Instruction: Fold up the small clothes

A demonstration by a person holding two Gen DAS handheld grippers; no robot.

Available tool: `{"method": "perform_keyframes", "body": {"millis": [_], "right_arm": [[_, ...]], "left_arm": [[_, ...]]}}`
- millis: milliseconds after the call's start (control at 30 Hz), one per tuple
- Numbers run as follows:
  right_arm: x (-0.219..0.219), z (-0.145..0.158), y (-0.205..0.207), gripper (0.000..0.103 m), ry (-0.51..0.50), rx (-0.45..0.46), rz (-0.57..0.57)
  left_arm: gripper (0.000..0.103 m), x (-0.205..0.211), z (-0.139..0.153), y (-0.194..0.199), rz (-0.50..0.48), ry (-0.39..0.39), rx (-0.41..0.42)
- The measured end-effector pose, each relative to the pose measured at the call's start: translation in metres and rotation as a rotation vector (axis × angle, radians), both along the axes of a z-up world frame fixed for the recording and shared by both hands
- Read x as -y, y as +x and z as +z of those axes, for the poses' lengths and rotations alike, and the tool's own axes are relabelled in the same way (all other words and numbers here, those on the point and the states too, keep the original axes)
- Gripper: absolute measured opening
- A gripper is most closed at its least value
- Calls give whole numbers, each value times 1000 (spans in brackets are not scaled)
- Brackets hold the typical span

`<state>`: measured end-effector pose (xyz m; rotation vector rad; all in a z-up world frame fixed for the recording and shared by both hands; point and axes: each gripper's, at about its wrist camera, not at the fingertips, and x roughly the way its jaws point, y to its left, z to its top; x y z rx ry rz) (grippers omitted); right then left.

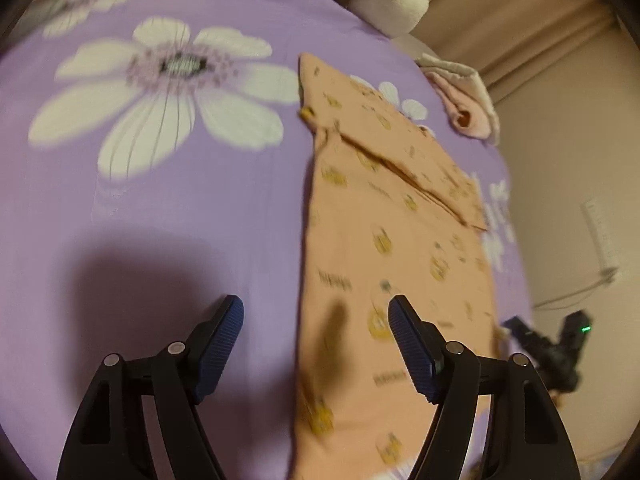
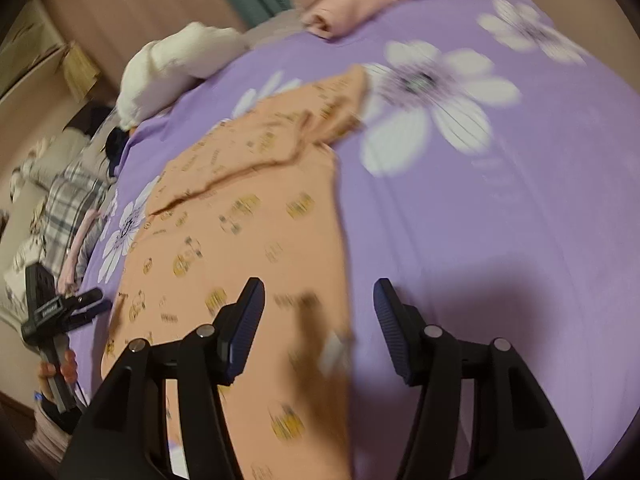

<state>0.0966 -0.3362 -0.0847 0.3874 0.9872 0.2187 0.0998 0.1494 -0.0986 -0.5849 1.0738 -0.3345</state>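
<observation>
While both sets of jaws stand wide apart gripping nothing, the orange garment lies flat on the purple bed sheet, one sleeve already folded across its upper part. Left gripper hovers over its left edge, right gripper over the opposite edge. Judged step: between folds, approaching for a regrasp. Next move calls for lowering, pinching an edge, then folding it across. Frames blurred.

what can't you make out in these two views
- Print on the orange garment: motion blur in both views.
- Garment's near hem: cut off by the bottom edge and hidden behind each claw, left and right.
- Right claw in the left view: tiny, blurred at the edge.
</observation>
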Motion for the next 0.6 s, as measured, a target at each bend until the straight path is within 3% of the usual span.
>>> {"method": "perform_keyframes", "body": {"millis": [267, 600], "right_arm": [[11, -21, -45, 58, 183, -52, 26], [1, -36, -14, 58, 307, -37, 67]], "left_arm": [[74, 17, -5, -16, -70, -112, 18], [74, 31, -14, 18, -89, -230, 34]]}}
